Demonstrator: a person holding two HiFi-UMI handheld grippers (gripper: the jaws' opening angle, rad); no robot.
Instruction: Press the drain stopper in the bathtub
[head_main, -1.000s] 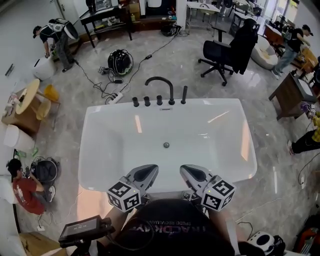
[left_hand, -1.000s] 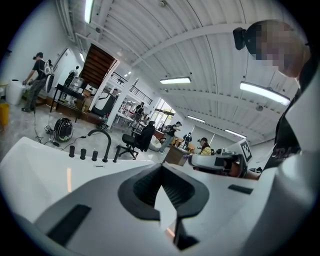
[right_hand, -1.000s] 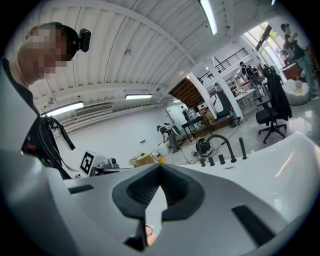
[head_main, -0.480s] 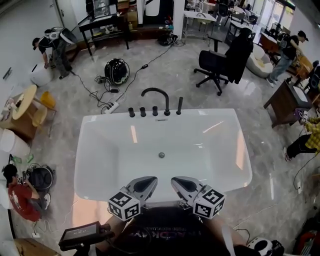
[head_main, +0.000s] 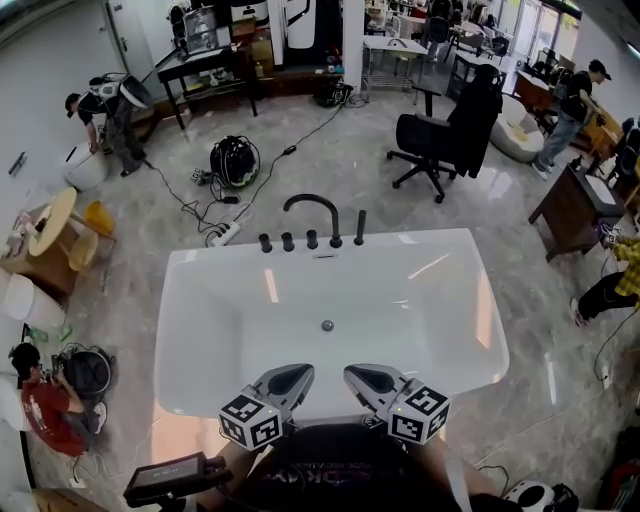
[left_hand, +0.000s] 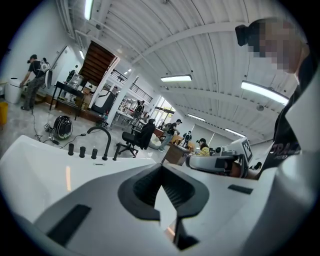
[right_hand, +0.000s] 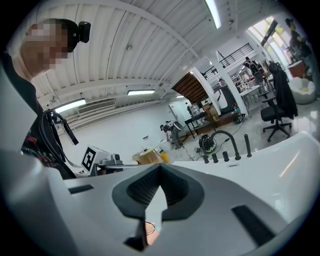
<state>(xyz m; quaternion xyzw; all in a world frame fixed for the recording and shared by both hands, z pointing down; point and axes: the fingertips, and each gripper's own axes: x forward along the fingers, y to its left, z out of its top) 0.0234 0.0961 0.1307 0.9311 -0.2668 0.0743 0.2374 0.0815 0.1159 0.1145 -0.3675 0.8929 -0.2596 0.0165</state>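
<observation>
A white bathtub (head_main: 420, 300) lies in front of me in the head view. Its small round metal drain stopper (head_main: 327, 325) sits on the tub floor near the middle. My left gripper (head_main: 296, 374) and my right gripper (head_main: 359, 376) hang side by side over the near rim, short of the stopper. Both are shut with nothing between the jaws. The left gripper view shows the left gripper (left_hand: 161, 170) with its pads meeting and the tub's far rim (left_hand: 60, 162) beyond. In the right gripper view the right gripper (right_hand: 160, 169) points toward the tub (right_hand: 280, 165). Neither gripper view shows the stopper.
A black curved faucet (head_main: 312, 212) with several black knobs stands on the tub's far rim. Beyond it are floor cables (head_main: 200, 215), a black office chair (head_main: 440, 140) and desks. People stand or crouch at the left (head_main: 45, 400) and right (head_main: 575, 100). A dark device (head_main: 165, 478) is at lower left.
The head view has shifted: the tub and both grippers sit lower in the picture than a second ago. Both grippers stay shut, side by side over the near rim.
</observation>
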